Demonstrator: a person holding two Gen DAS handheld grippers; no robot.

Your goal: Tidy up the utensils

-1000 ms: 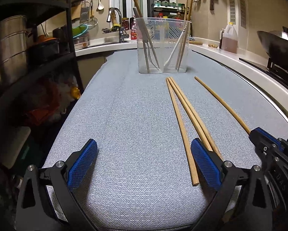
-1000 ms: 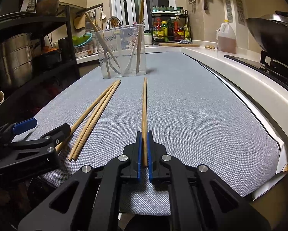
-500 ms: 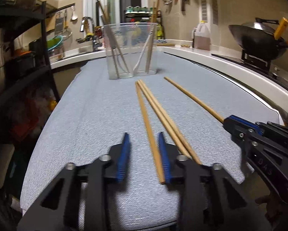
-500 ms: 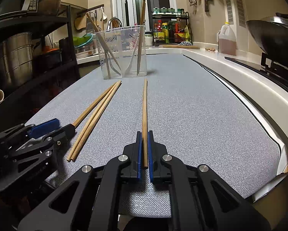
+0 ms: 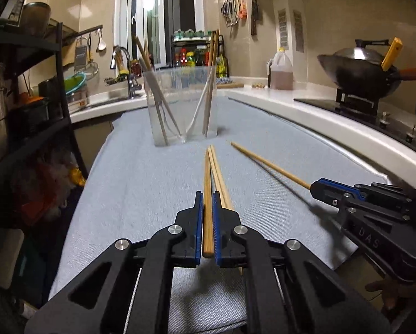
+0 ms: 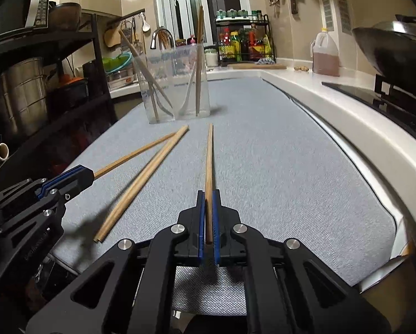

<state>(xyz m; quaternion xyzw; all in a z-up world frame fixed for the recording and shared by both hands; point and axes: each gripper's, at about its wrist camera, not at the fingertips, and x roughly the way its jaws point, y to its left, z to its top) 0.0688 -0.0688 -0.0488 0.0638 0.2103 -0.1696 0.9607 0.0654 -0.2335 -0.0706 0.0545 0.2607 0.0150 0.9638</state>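
My left gripper (image 5: 207, 203) is shut on a wooden chopstick (image 5: 207, 172), whose near end is raised slightly off the grey mat (image 5: 141, 183). Two more chopsticks (image 5: 220, 179) lie side by side just to its right. In the right wrist view my right gripper (image 6: 207, 197) is shut on another chopstick (image 6: 209, 156) that points straight ahead. Both held sticks aim at a clear plastic container (image 5: 180, 105) with several utensils standing in it, at the mat's far end. From the right wrist view the left gripper (image 6: 83, 175) is at the left, with the loose pair (image 6: 144, 181) between the two grippers.
A black wok (image 5: 358, 69) sits on the stove at the right, beyond the white counter edge (image 5: 333, 122). A jug of brown liquid (image 5: 281, 69) and a spice rack (image 6: 244, 41) stand at the back. A black shelf rack (image 5: 27, 111) with pots lines the left side.
My left gripper went from wide open to shut on the leftmost chopstick and lifted its near end away from the other two. The right gripper kept still, shut on its chopstick.
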